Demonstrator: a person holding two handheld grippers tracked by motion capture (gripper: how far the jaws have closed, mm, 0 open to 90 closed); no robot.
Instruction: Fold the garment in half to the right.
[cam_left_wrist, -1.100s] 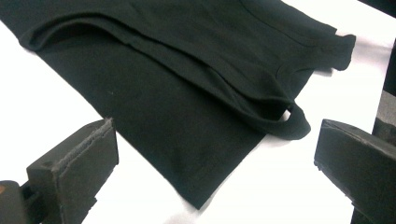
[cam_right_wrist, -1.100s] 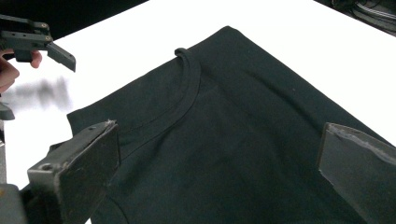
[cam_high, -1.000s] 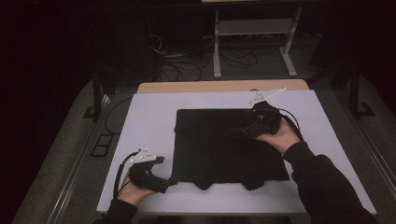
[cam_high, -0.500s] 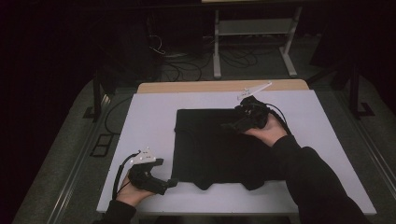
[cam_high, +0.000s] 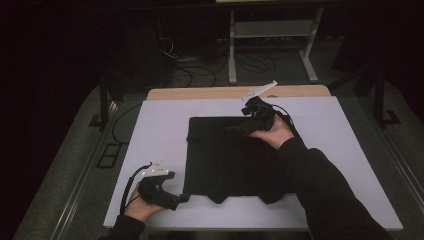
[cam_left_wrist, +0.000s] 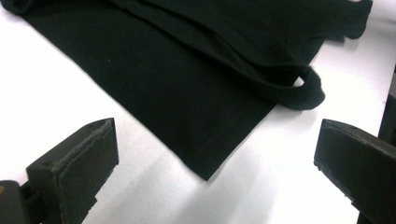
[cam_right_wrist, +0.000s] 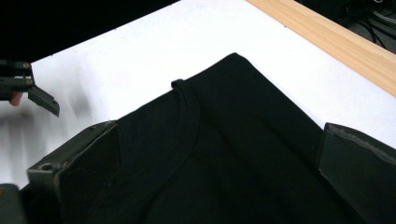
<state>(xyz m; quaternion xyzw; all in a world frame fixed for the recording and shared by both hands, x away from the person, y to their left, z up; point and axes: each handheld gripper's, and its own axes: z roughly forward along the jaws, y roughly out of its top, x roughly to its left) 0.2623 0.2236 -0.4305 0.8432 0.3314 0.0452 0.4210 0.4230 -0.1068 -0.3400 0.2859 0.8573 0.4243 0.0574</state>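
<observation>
Right tool (cam_high: 239, 128) farther over garment (cam_high: 225, 160)

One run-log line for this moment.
garment: black, flat on table | left gripper: open, at its near-left corner | right gripper: open, over far edge

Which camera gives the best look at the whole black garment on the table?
The high view: the black garment lies flat on the white table with nearly its whole outline visible. The left gripper view shows one near corner and a folded hem between open jaws. The right gripper view shows a far corner with a curved seam.
</observation>
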